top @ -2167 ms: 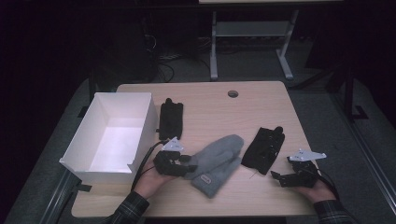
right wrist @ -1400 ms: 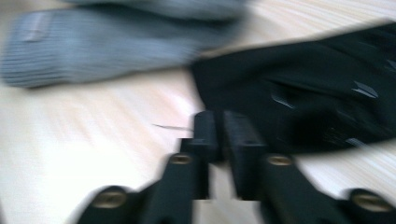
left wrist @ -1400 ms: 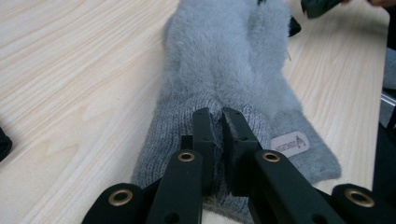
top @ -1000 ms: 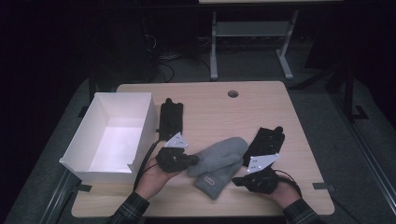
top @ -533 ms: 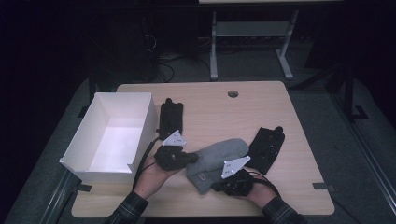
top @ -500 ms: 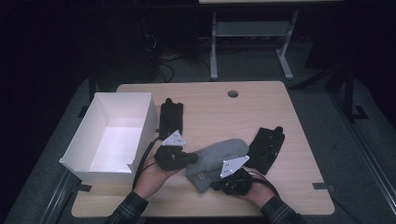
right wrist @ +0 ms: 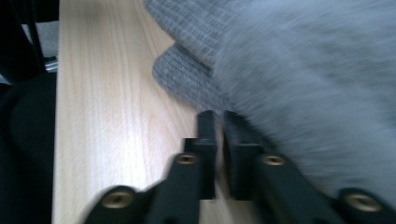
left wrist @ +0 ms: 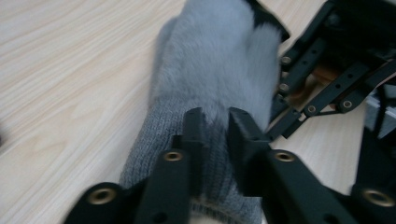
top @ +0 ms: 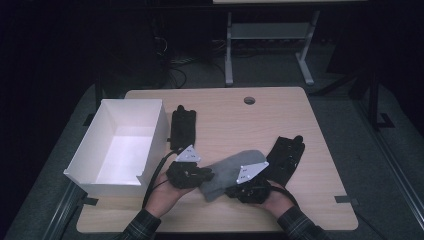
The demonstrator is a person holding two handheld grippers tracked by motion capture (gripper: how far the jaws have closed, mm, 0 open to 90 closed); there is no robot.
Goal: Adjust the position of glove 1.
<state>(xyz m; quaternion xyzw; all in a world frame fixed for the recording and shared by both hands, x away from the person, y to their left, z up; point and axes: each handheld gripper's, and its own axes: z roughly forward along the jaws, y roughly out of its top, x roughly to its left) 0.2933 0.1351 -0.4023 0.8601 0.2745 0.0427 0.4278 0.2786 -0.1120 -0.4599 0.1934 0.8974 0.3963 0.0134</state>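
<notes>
A grey knit hat (top: 231,169) with a ribbed cuff and fuzzy body lies on the wooden table (top: 225,115). My left gripper (top: 207,175) is at the hat's left end. Seen from the left gripper, its jaws (left wrist: 215,126) have just been opening and stand apart over the ribbed cuff (left wrist: 154,140), with knit showing in the gap. My right gripper (top: 232,192) lies at the hat's near edge. Its jaws (right wrist: 215,122) have also just been opening to a narrow slit, with nothing between them and the hat (right wrist: 303,70) beside the tips. The right gripper's linkage (left wrist: 327,79) shows past the hat.
A white open box (top: 159,130) stands at the table's left. One black glove (top: 183,125) lies beside the box and another (top: 287,157) lies right of the hat. A cable hole (top: 249,100) sits near the far edge. A metal frame (top: 230,45) stands behind the table.
My right gripper has moved left from the table's right side to the hat's near edge. The hat has bunched slightly. The left gripper has stayed at the hat's left end.
</notes>
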